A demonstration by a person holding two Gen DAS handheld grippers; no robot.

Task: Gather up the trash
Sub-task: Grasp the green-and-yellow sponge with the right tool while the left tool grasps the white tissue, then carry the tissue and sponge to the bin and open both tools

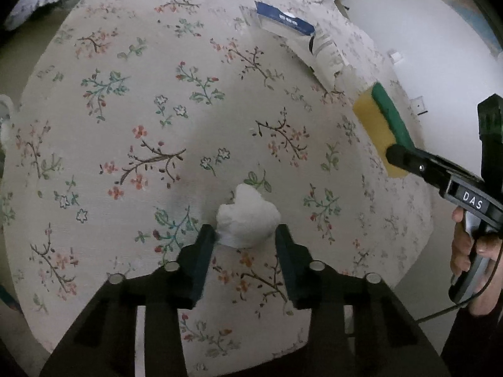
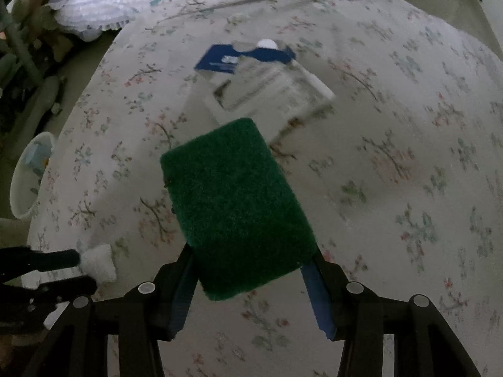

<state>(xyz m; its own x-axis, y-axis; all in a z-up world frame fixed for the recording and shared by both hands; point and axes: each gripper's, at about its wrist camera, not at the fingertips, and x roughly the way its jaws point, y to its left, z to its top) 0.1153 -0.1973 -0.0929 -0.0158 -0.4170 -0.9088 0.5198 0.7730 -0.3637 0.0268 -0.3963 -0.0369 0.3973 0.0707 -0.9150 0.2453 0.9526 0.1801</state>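
Observation:
A crumpled white tissue wad [image 1: 248, 216] lies on the floral bedspread [image 1: 141, 110]. My left gripper [image 1: 245, 232] points down at it, and its two dark fingers press the wad's sides. The right wrist view shows the same wad [image 2: 100, 264] pinched in the left gripper [image 2: 75, 271] at the lower left. My right gripper [image 2: 251, 267] is shut on a green-and-yellow sponge [image 2: 235, 207], held above the bed. In the left wrist view the sponge [image 1: 377, 125] hangs at the bed's right edge, clamped by a right finger [image 1: 405, 157].
A clear plastic package with a blue card [image 2: 267, 84] lies further up the bed, also seen as the package [image 1: 289, 22]. A white bin [image 2: 28, 172] stands beside the bed at the left. A striped pillow [image 2: 103, 0] lies at the head. A hand [image 1: 465, 251] holds the right gripper's handle.

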